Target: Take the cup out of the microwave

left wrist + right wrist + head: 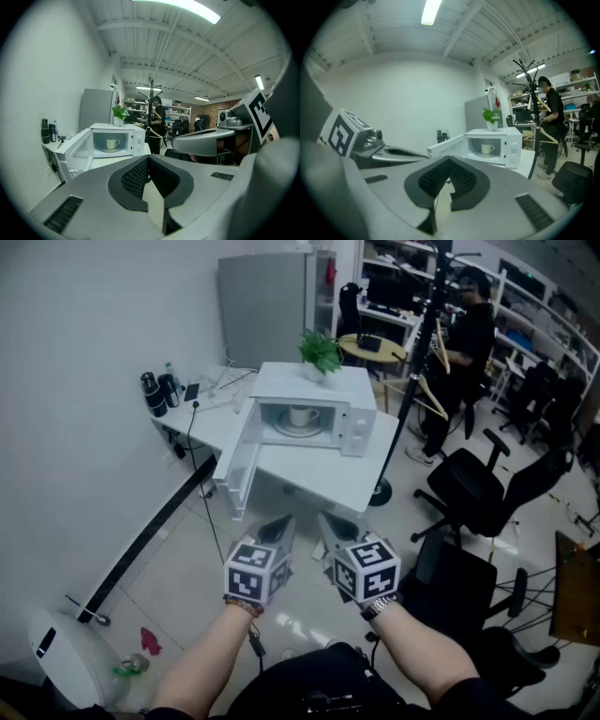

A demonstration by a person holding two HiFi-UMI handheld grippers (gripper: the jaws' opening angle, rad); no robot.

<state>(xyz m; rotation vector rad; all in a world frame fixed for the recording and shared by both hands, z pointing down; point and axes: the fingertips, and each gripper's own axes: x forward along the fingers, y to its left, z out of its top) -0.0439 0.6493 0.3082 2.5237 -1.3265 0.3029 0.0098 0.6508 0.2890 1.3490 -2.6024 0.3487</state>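
Observation:
A white microwave (319, 409) stands on a white table (356, 486) some way ahead of me, its door (239, 463) swung open to the left. A white cup (302, 415) sits on the turntable inside, handle to the right. The cup (112, 143) also shows small in the left gripper view, and the cup (487, 148) in the right gripper view. My left gripper (278, 527) and right gripper (330, 527) are held side by side over the floor, well short of the table. Both point toward the microwave. Each is shut with nothing between its jaws.
A potted plant (321, 352) tops the microwave. Dark bottles (156, 393) and cables lie at the table's far left. A coat stand (417, 362), a person (469, 334) and black office chairs (478, 488) are to the right. A white round appliance (56, 648) sits on the floor.

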